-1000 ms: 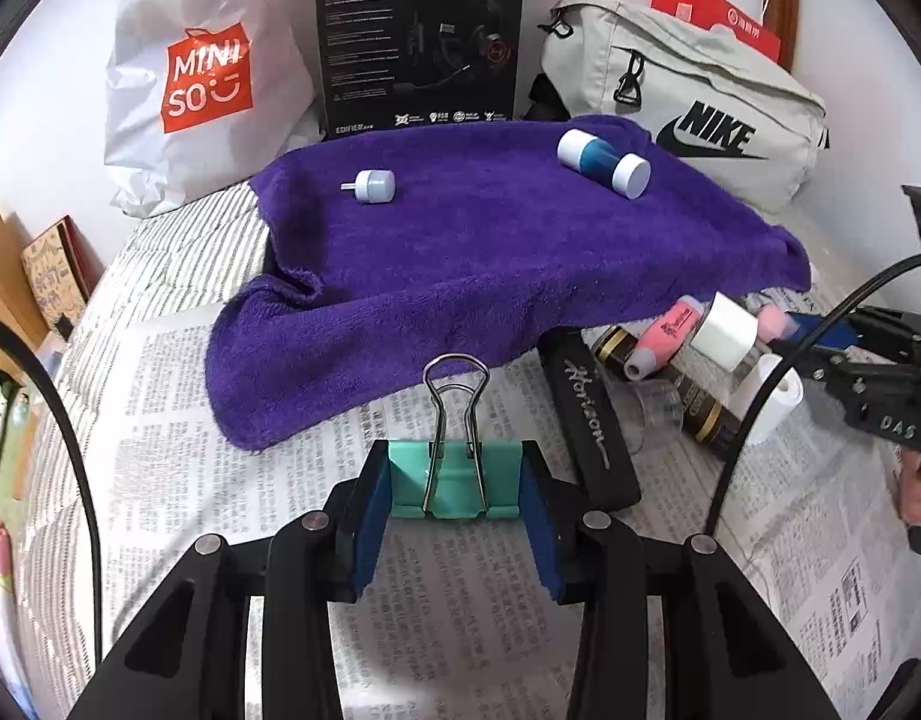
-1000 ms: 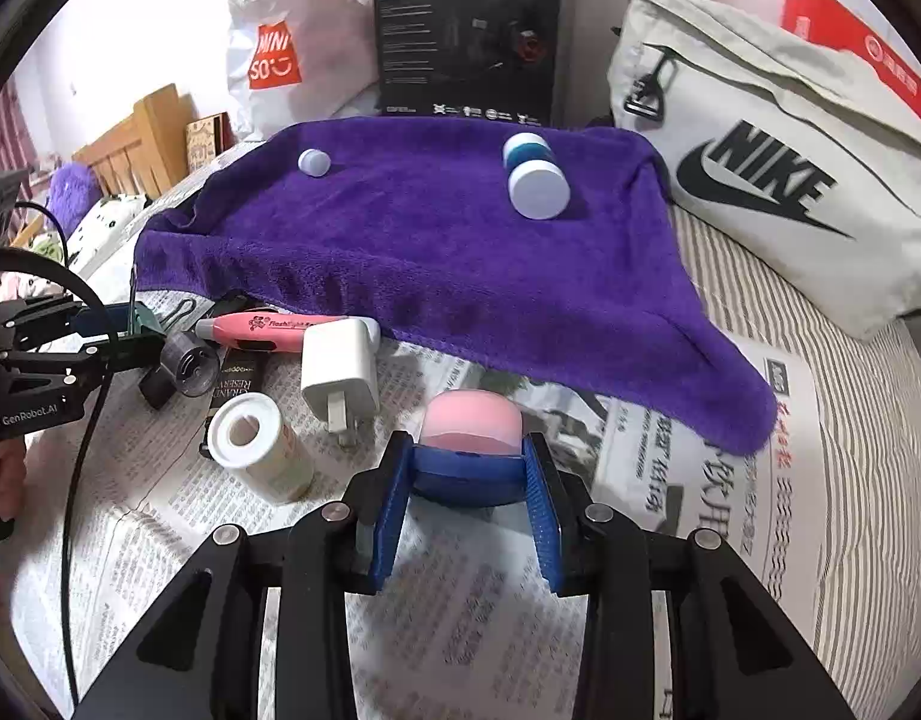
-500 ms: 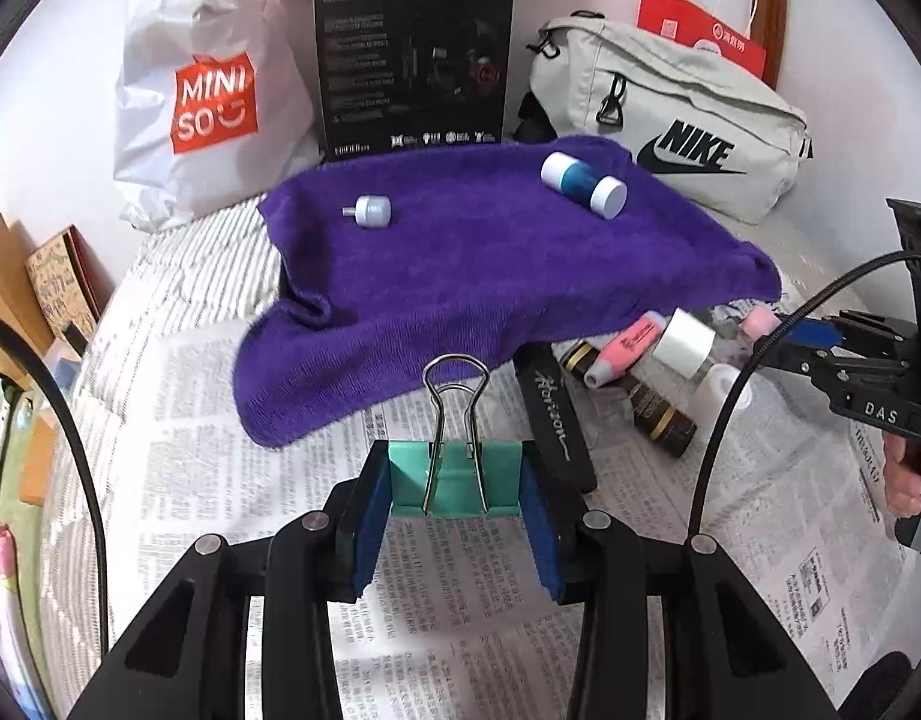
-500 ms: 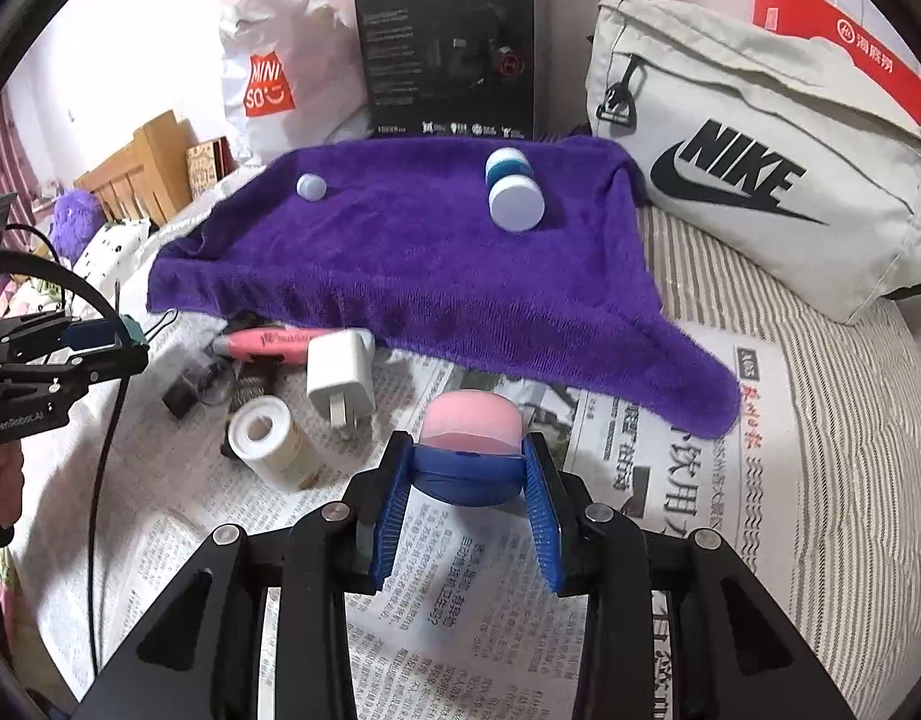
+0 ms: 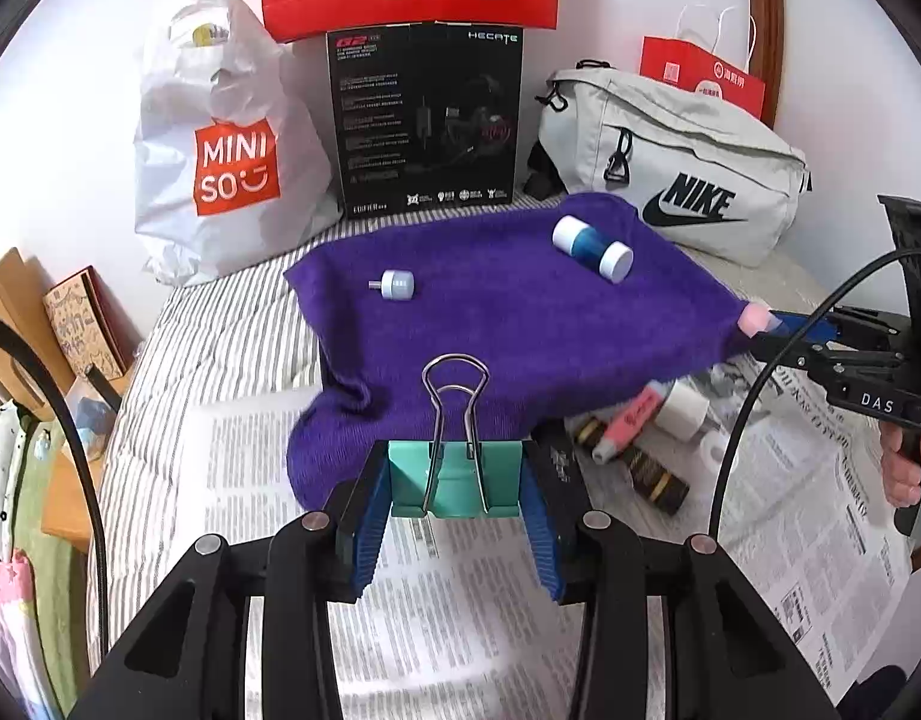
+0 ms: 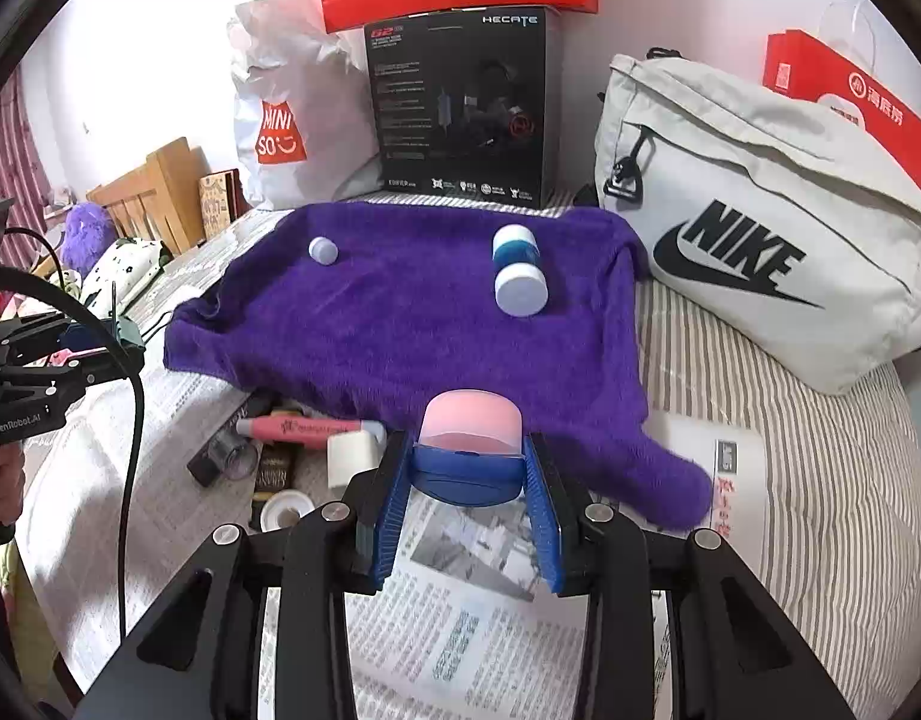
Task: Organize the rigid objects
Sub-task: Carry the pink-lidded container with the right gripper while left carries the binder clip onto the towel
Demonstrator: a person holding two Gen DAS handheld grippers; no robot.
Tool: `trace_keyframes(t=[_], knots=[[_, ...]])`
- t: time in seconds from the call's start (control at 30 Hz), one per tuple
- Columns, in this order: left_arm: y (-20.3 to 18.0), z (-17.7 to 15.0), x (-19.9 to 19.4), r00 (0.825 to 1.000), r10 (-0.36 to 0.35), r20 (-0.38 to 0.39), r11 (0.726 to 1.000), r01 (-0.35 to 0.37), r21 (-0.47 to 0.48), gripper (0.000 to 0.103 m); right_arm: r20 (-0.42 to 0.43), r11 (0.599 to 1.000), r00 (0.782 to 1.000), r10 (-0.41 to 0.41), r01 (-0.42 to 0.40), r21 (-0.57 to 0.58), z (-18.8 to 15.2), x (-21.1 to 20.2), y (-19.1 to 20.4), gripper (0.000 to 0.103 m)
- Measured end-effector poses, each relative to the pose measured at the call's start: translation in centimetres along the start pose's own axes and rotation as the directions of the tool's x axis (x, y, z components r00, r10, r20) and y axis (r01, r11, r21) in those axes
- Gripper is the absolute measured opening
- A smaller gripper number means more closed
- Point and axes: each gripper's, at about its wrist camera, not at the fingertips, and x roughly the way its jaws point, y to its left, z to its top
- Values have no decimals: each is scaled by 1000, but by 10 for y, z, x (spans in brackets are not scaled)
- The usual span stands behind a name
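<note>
Left tool [image 5: 454, 480] grips binder clip [image 5: 454, 483] (towel [image 5: 520, 324] edge hidden).

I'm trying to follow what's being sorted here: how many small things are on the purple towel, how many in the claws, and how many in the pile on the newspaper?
On the purple towel: 2
In the claws: 2
In the pile on the newspaper: at least 5; they overlap
Total: at least 9

The white plastic bag [image 5: 220, 144] at the bed's back edge reads "MINISO". The black box [image 5: 424, 120] beside it carries "HECATE", "G2" and "EDIFIER". The grey waist bag [image 6: 760, 228] by the back right corner says "NIKE". The left gripper's body [image 6: 22, 414] reads "GenRobot.AI"; the right gripper's body [image 5: 880, 402] shows "DAS".
</note>
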Motion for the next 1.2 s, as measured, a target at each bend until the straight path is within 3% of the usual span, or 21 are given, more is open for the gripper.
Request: trace_keyframes(t=[0.43,0.77,1.2], knots=[[20,37,35,1000,-6,5,998,7,-57,39,5,1000,1000,-8,7,19,39,27,-16,37],[38,66,83,999,-19,-26,996,17,-86,39,-72,999,997,-23,26,47,59,80,-32,37],[47,72,133,993,-22,-116,995,10,-103,39,-154,998,987,-46,52,38,61,121,-35,37]])
